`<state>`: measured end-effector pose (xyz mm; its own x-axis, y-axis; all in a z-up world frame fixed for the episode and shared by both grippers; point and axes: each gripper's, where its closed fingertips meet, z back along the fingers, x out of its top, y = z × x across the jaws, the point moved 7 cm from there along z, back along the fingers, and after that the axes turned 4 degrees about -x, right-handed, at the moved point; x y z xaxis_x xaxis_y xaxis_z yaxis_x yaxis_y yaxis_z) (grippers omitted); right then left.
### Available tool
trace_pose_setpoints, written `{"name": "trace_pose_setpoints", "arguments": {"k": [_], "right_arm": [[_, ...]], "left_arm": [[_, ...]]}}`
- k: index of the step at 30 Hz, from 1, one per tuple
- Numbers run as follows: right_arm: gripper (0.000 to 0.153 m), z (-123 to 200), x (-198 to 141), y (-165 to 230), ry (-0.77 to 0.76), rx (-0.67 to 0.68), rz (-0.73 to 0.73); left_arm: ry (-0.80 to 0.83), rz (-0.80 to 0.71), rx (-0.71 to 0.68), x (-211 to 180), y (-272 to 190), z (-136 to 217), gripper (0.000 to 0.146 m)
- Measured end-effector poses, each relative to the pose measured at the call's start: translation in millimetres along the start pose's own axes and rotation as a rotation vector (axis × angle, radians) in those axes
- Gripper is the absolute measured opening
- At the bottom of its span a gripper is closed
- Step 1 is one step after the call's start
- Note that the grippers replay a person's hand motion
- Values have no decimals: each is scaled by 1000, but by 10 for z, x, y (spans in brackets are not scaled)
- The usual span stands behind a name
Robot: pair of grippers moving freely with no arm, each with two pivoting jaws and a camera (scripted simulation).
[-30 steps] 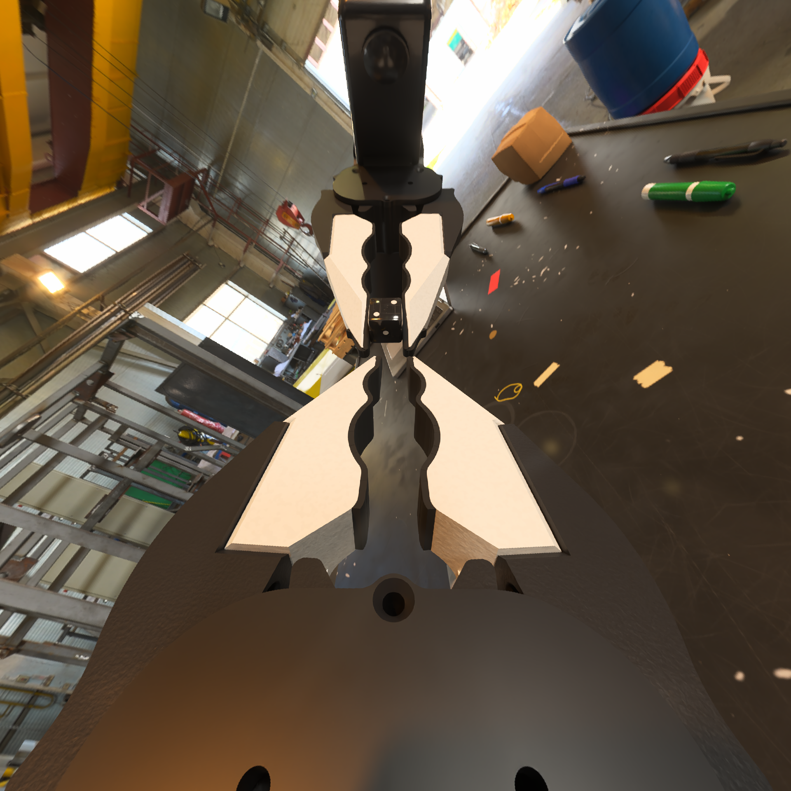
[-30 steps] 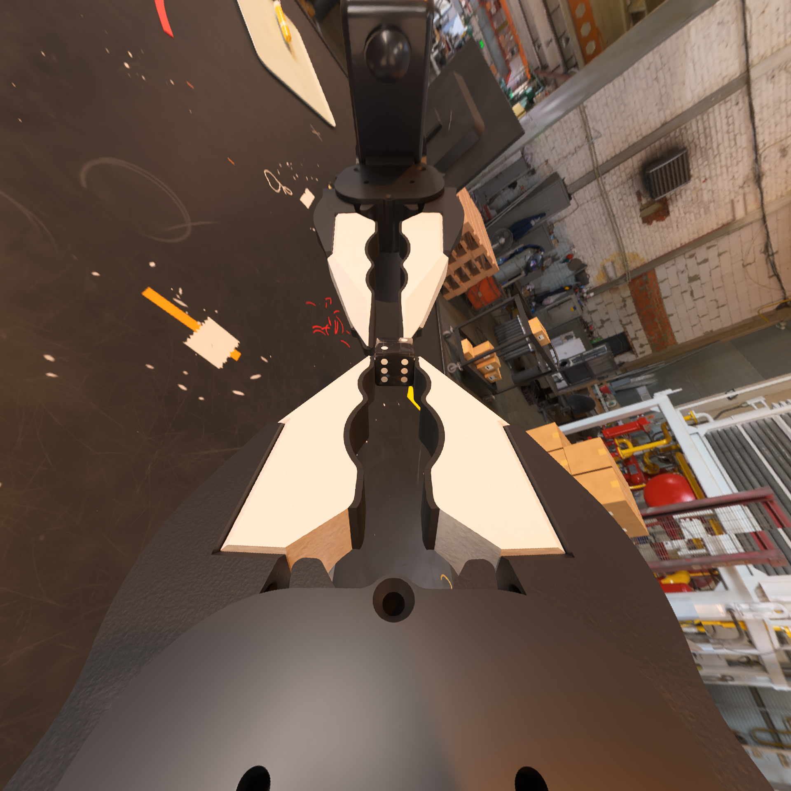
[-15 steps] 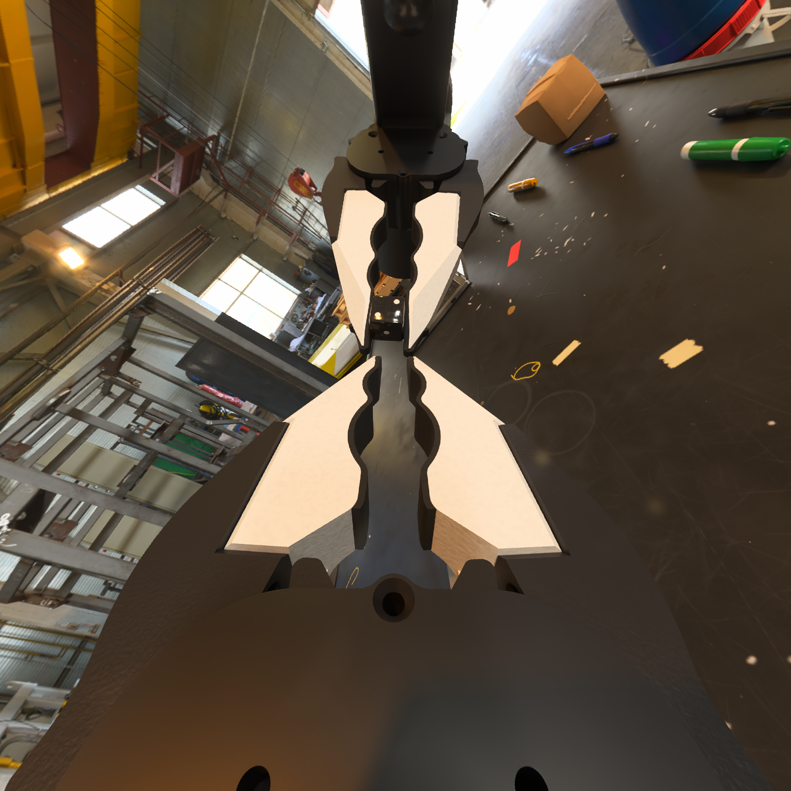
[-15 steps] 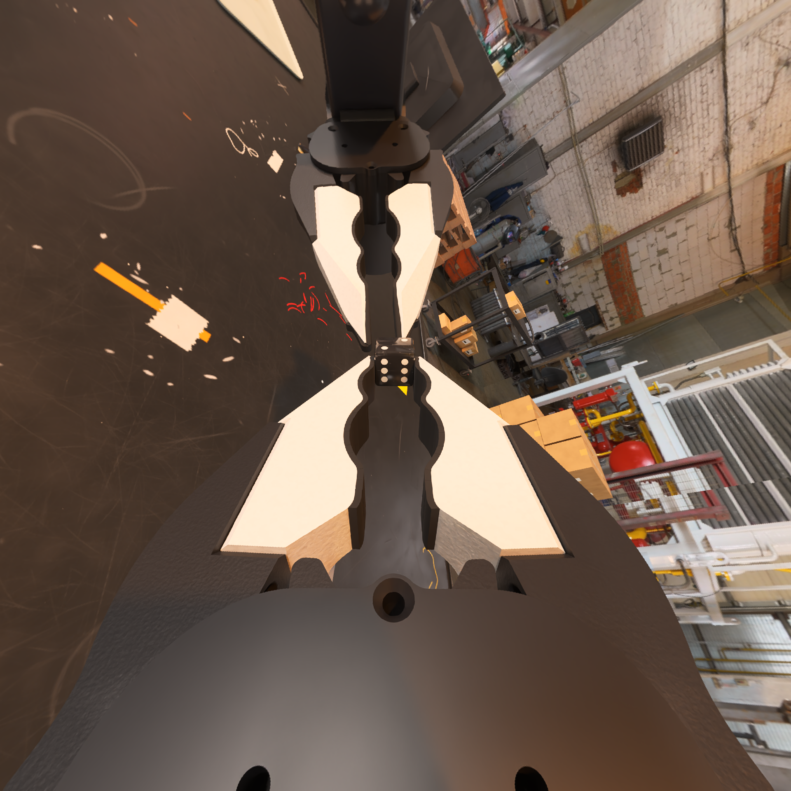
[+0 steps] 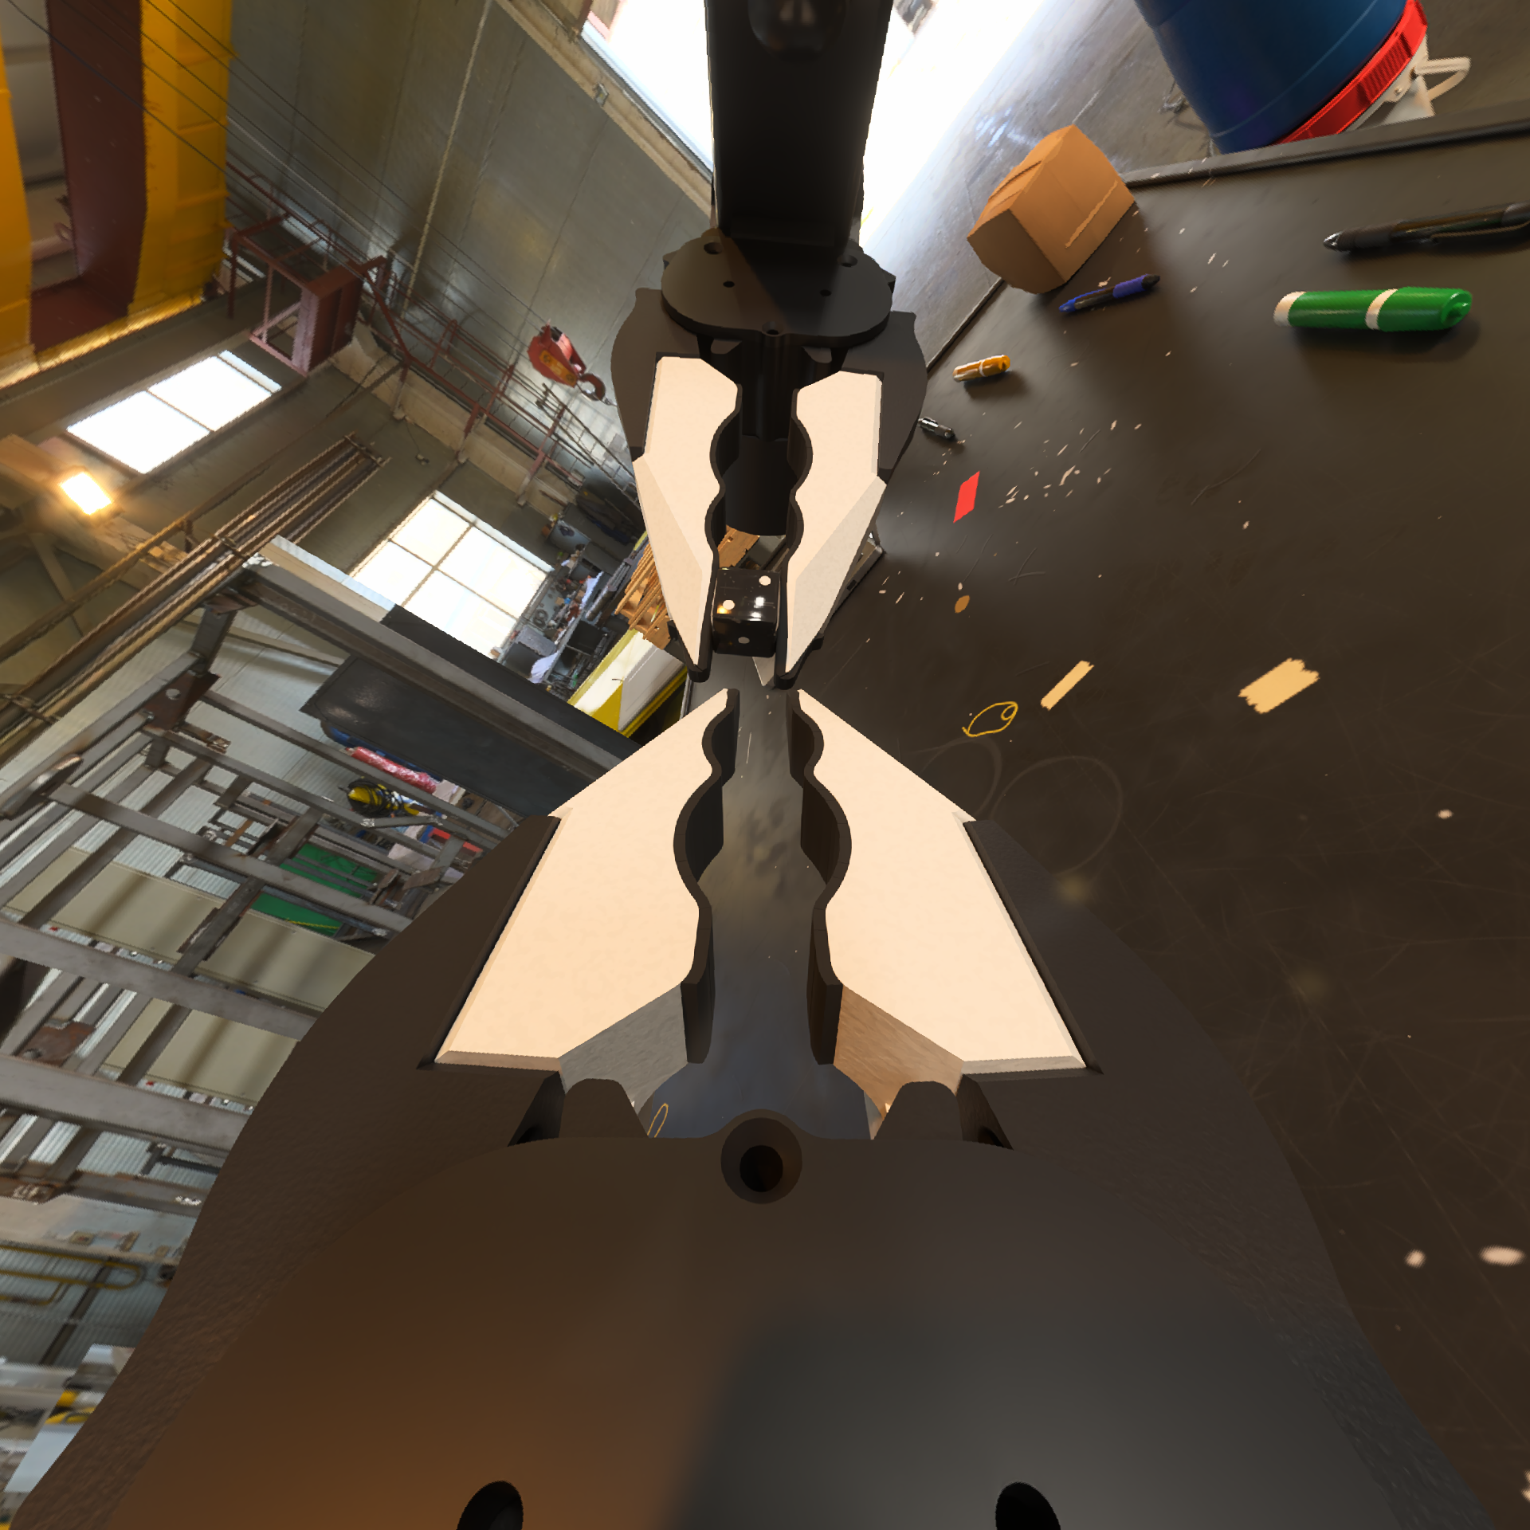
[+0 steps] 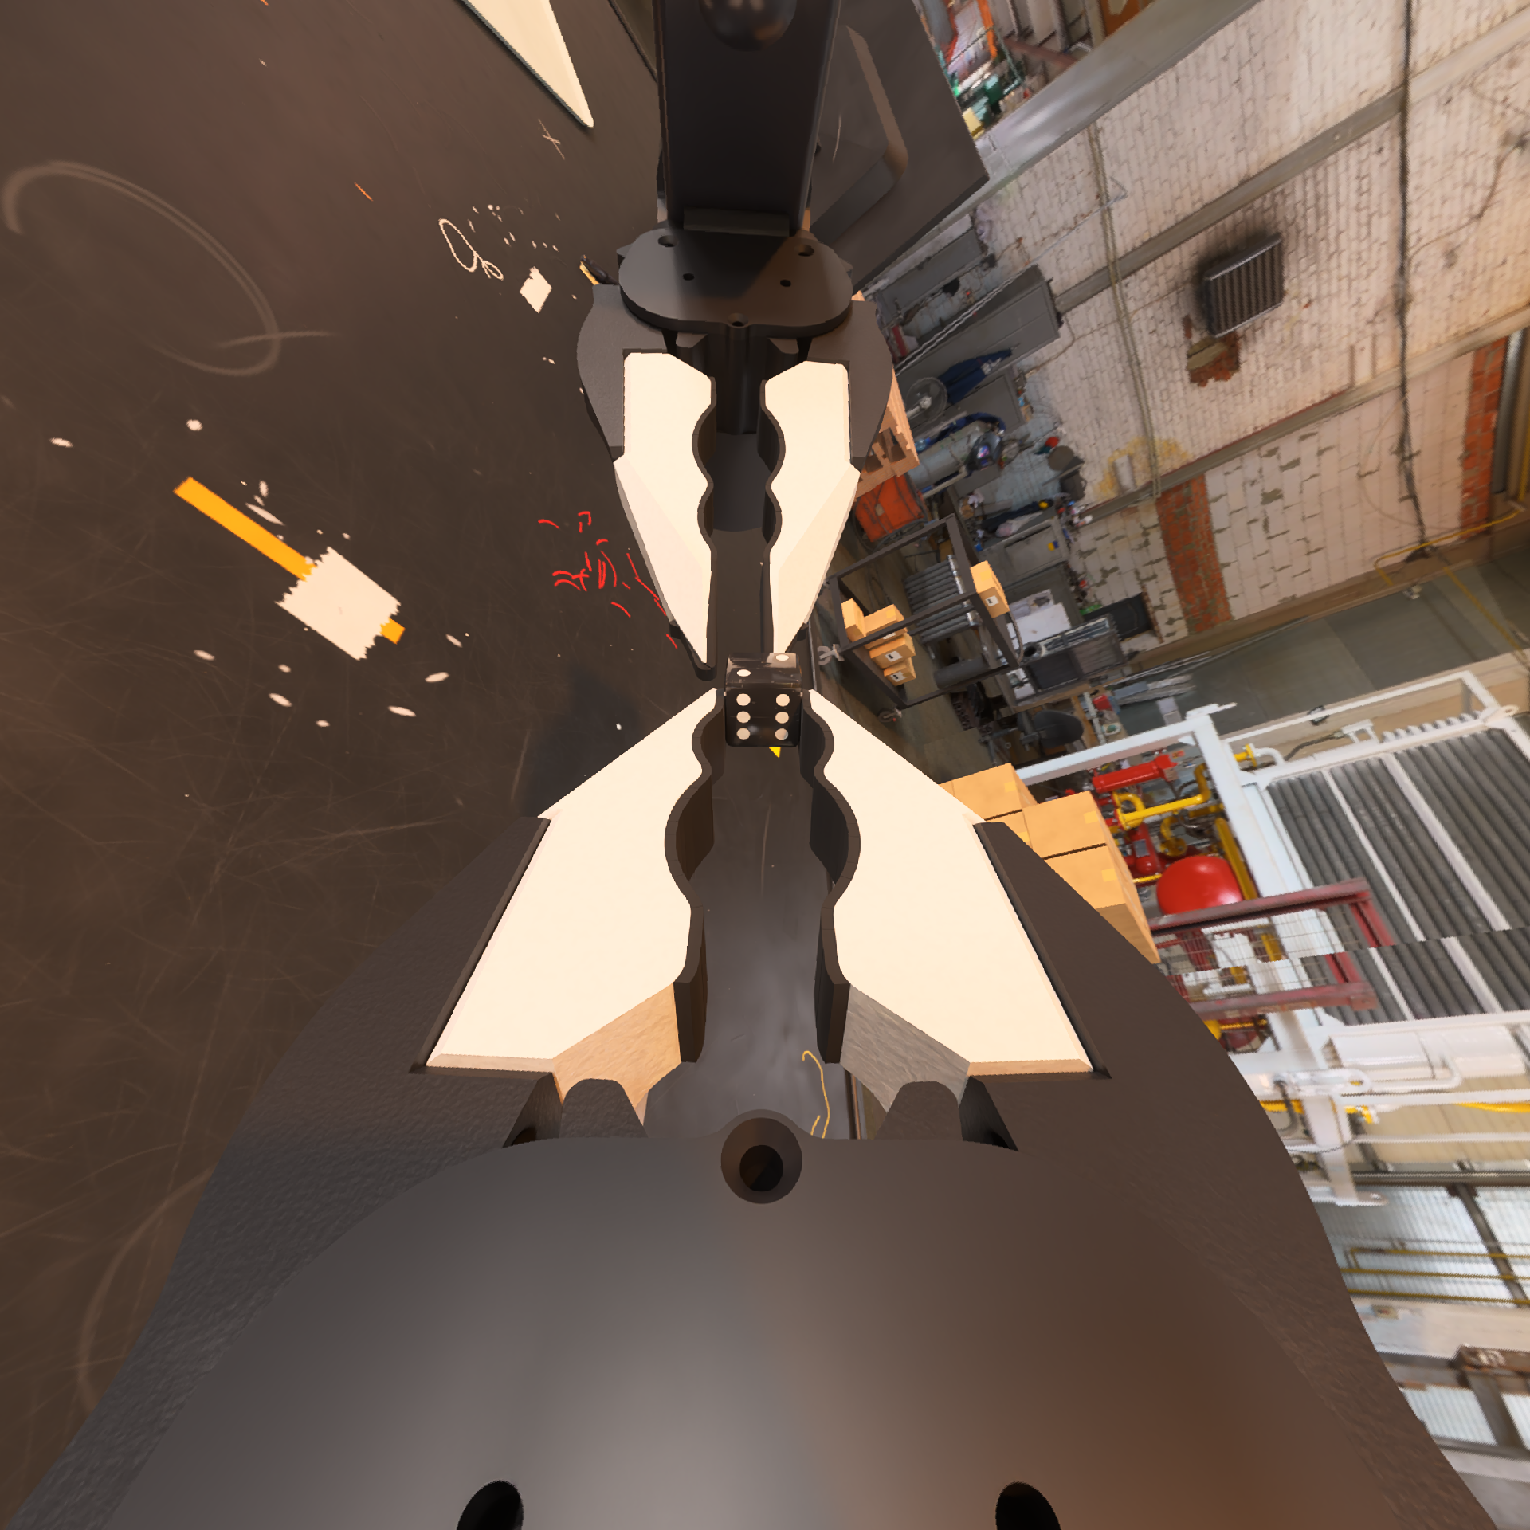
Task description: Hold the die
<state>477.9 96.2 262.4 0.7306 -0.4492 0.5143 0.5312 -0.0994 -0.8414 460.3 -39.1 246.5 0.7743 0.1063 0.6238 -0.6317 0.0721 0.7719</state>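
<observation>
The die [image 6: 762, 716] is black with white pips. My right gripper [image 6: 762, 704] is shut on it, pinching it between its fingertips above the dark table [image 6: 248, 828]. In the left wrist view the die [image 5: 745, 613] shows in the right gripper [image 5: 743, 672], which points straight back at me. My left gripper [image 5: 763, 700] is open by about the die's width and holds nothing. Its tips sit just short of the right gripper's tips, nose to nose. The left gripper [image 6: 743, 656] shows beyond the die in the right wrist view.
On the table [image 5: 1242, 911] lie a cardboard box [image 5: 1051, 207], a green marker [image 5: 1374, 308], a blue pen [image 5: 1109, 292] and a black pen [image 5: 1432, 228], all away from the grippers. A blue barrel [image 5: 1275, 66] stands past the table edge.
Both views have swung a little and the facing gripper looks slightly larger in each. The die has stayed in the right gripper, and the two grippers have stayed tip to tip.
</observation>
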Motion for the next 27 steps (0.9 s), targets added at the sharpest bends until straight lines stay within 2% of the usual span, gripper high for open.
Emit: {"name": "trace_pose_setpoints", "arguments": {"k": [6, 11, 27], "right_arm": [[16, -6, 16, 10, 6, -25, 45], [16, 0, 46, 34, -11, -15, 68], [16, -5, 68, 64, -26, -27, 92]], "left_arm": [[12, -28, 6, 9, 0, 13, 11], [43, -127, 27, 55, -38, 29, 12], [43, -140, 6, 80, -58, 45, 12]]}}
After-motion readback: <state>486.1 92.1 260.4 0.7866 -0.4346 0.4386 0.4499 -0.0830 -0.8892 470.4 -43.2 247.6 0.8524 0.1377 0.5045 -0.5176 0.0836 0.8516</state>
